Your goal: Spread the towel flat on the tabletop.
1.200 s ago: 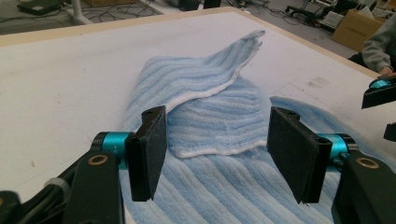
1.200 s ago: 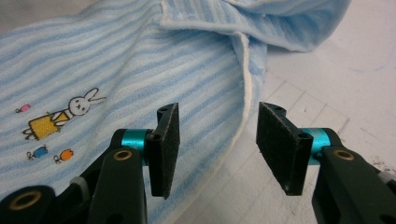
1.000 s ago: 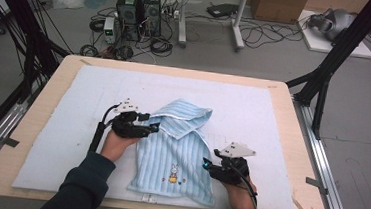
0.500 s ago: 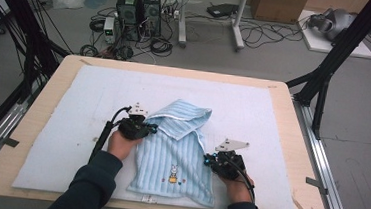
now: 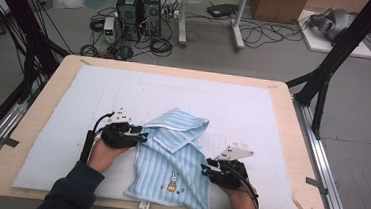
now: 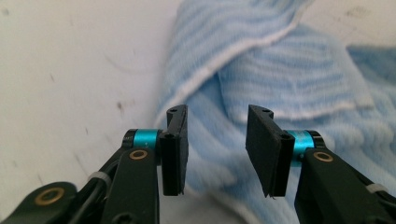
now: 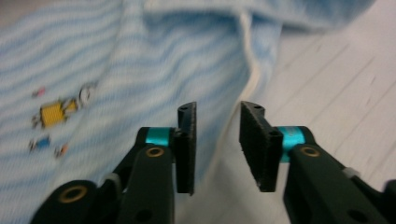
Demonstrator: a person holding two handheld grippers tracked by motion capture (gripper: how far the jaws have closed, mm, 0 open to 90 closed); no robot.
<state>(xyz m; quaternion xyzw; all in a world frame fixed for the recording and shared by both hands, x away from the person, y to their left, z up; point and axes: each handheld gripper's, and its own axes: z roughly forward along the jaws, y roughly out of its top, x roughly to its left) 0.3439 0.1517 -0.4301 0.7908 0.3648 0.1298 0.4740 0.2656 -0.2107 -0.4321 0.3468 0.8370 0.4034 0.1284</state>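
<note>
Both tools, left tool point(image 5: 142, 134) and right tool point(image 5: 204, 168), have just been opening and stand spread, empty, beside the striped blue towel point(image 5: 172, 156).

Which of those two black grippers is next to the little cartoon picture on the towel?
The right gripper, at the towel's near right edge beside the embroidered picture. The left gripper is farther up, at the folded-over part.

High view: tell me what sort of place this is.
Probably a lab or workshop rigged for recording. Desktop computers and loose cables sit on the bare floor, and black frame struts stand around a padded wooden table.
</note>
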